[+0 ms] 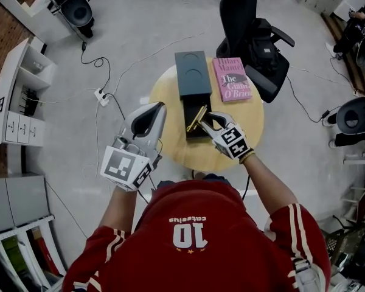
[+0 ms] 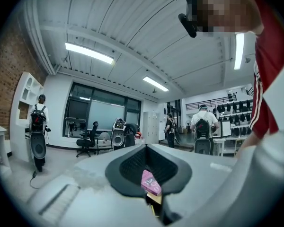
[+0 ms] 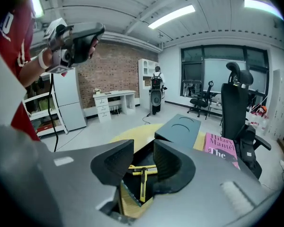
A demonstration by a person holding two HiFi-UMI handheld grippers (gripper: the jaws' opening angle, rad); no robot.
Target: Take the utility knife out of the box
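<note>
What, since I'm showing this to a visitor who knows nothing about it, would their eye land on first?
Probably the round yellow table in the middle of the grey floor. It carries a dark open box with a yellow utility knife inside and a pink book to the box's right. Next come the right gripper, open at the knife, and the shut left gripper at the table's left edge.

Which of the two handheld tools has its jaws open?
The right tool, over the open box with the yellow knife; its jaws stand apart. The left tool is shut, away from the box.
</note>
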